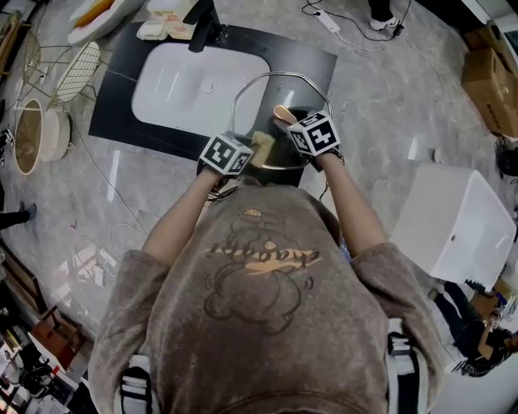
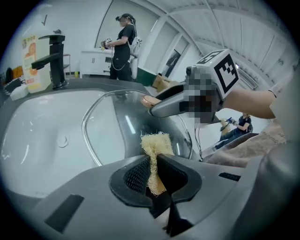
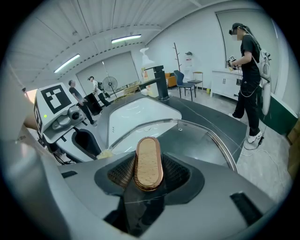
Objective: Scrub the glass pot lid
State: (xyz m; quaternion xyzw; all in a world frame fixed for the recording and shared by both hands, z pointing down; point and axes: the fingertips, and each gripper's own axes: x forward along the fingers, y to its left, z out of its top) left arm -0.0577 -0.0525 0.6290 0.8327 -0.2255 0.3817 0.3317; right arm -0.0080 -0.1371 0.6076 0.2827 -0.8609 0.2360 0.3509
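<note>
The glass pot lid (image 1: 261, 101) tilts up over the front edge of the white sink basin (image 1: 182, 89). My right gripper (image 1: 290, 121) is shut on the lid's oval wooden knob (image 3: 147, 161), which stands upright between the jaws in the right gripper view. The lid's glass (image 3: 192, 140) and metal rim spread out beyond it. My left gripper (image 2: 153, 176) is shut on a pale loofah sponge (image 2: 155, 144). The sponge's free end sits at the lid's glass (image 2: 126, 123), just below the right gripper (image 2: 201, 89). From the head view the sponge (image 1: 261, 145) lies between the two marker cubes.
A black faucet (image 1: 206, 24) stands at the back of the black counter (image 1: 312, 65). Wire racks (image 1: 77, 69) lie at the left, a white box (image 1: 457, 222) at the right, cardboard boxes (image 1: 490, 77) farther right. Other people (image 3: 248, 61) stand in the background.
</note>
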